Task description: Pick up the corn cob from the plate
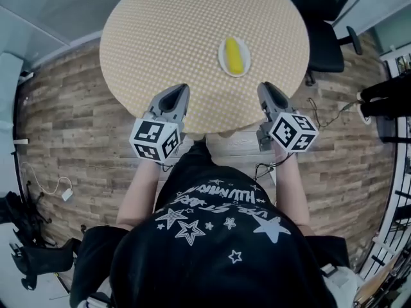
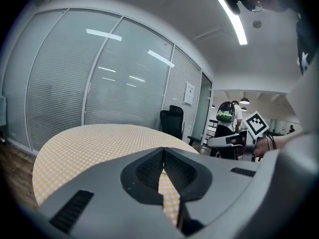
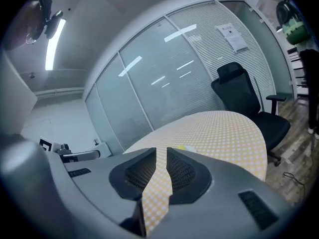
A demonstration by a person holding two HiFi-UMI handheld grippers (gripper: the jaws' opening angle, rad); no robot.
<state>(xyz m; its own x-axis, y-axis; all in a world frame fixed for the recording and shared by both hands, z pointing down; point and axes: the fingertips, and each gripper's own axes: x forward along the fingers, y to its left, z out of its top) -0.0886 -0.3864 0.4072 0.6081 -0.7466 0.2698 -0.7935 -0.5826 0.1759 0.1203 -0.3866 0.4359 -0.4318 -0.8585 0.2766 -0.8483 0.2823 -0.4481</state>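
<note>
Grey fingers (image 2: 145, 170) closed, both pairs empty

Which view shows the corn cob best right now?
Head view: it shows the whole corn cob on its white plate from above. The right gripper view catches only a yellowish sliver beyond its jaws; the left gripper view shows none.

corn (image 1: 234, 55): yellow cob, whole, lying flat, long axis running away from the person | plate (image 1: 220, 59): small, white, under the cob, which covers most of it | place: right of centre on round checked table (image 1: 173, 37)
</note>
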